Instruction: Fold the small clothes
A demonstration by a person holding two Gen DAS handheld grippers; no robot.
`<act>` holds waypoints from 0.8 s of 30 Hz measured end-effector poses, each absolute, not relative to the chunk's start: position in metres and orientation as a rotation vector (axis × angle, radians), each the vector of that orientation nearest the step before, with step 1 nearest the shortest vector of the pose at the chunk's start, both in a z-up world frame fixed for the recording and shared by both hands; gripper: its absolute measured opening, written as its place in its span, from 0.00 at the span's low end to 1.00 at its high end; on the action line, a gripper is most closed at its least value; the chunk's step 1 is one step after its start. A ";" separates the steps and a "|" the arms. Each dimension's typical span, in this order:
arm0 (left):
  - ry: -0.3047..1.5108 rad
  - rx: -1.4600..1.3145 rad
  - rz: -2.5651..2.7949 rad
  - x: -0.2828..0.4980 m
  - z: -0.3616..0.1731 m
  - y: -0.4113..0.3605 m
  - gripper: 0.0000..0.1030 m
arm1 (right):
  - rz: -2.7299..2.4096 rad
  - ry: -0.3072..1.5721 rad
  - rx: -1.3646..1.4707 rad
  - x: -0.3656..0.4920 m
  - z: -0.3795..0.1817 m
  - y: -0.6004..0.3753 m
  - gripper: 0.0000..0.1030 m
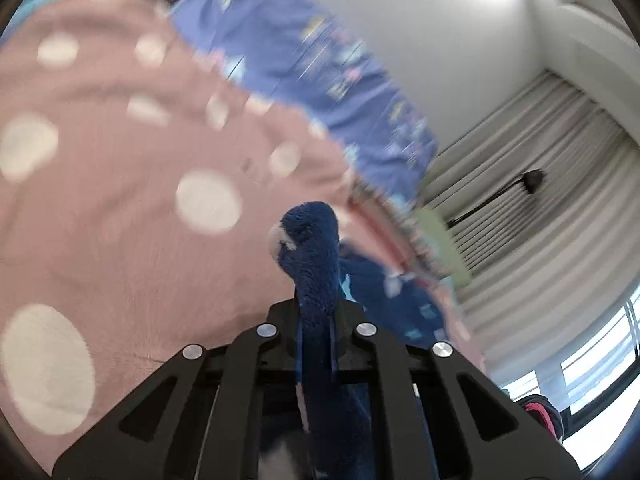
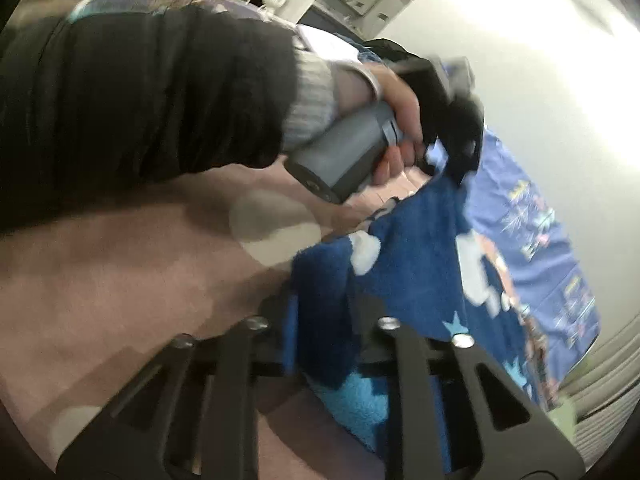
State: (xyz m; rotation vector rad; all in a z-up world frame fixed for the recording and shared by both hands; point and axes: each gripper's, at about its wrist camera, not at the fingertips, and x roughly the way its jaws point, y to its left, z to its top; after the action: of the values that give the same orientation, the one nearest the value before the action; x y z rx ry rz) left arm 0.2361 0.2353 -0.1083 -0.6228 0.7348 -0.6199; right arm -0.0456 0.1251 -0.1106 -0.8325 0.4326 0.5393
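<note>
Both grippers (image 1: 318, 312) (image 2: 320, 320) pinching blue fleece (image 2: 416, 280)

The pink dotted bedspread (image 1: 120, 208) lies bare to the left; the purple patterned sheet (image 1: 304, 64) bounds its far side.

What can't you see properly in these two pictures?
- Left wrist view: the fuzzy dark blue cloth hides the left gripper fingertips.
- Right wrist view: the same cloth covers the right gripper tips.
- Both views: blur smears the purple patterned sheet prints.
</note>
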 end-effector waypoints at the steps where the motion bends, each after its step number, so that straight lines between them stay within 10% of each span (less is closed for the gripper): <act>1: 0.688 -0.592 -0.626 0.225 -0.096 0.241 0.08 | 0.552 0.428 -0.800 -0.048 -0.100 0.124 0.14; 7: 0.835 -0.537 -0.499 0.234 -0.155 0.242 0.11 | 0.584 0.485 -0.803 -0.044 -0.107 0.127 0.15; 13: 0.757 -0.678 -0.430 0.221 -0.162 0.280 0.48 | 0.566 0.432 -0.862 -0.054 -0.117 0.127 0.42; 24: 0.868 -0.602 -0.690 0.178 -0.166 0.243 0.56 | 0.409 0.347 -0.966 -0.051 -0.133 0.136 0.60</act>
State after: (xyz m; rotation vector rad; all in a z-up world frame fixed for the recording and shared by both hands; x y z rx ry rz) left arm 0.1784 0.2433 -0.1658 -0.6019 0.8683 -0.6903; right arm -0.0511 0.1363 -0.1330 -0.9661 0.3466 0.4089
